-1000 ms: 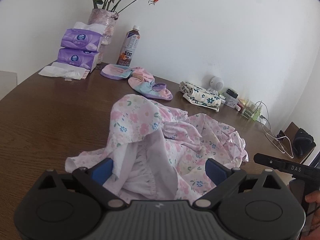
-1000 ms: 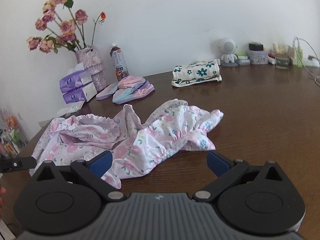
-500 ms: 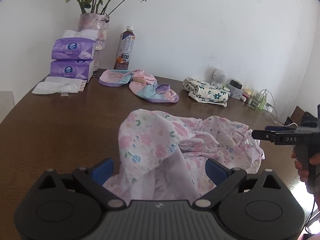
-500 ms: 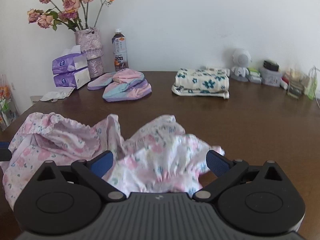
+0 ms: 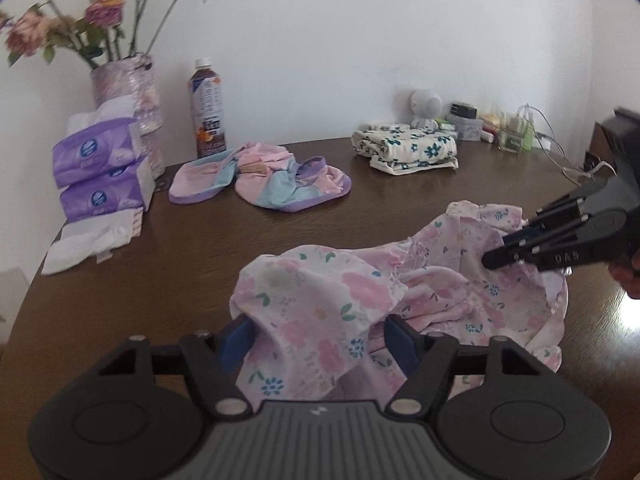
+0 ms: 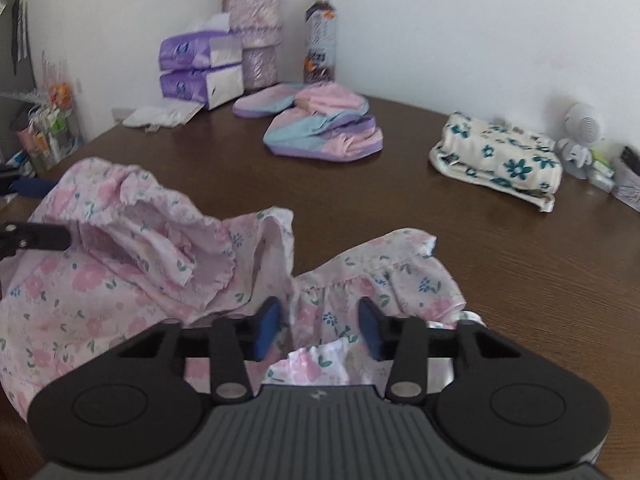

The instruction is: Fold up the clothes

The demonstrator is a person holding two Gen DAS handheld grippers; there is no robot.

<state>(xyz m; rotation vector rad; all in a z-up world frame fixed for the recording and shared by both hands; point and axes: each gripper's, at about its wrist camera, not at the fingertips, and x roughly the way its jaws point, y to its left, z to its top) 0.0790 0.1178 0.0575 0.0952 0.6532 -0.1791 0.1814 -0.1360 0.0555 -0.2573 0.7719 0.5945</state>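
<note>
Left wrist view: a crumpled pink floral cotton garment [image 5: 400, 300] is seen on the brown wooden table [image 5: 200, 248], bunched between the closing jaws of the left gripper [image 5: 316, 338]. Cloth is likewise gathered by the closing right gripper [image 6: 318, 328]. Light, limp handling is judged likely; hems are best pinched. Pad contact cannot be made out under the folds

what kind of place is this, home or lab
Most likely a home: a wooden table against a plain wall, carrying a vase of flowers, stacked tissue packs, a drink bottle and loose children's clothes.
</note>
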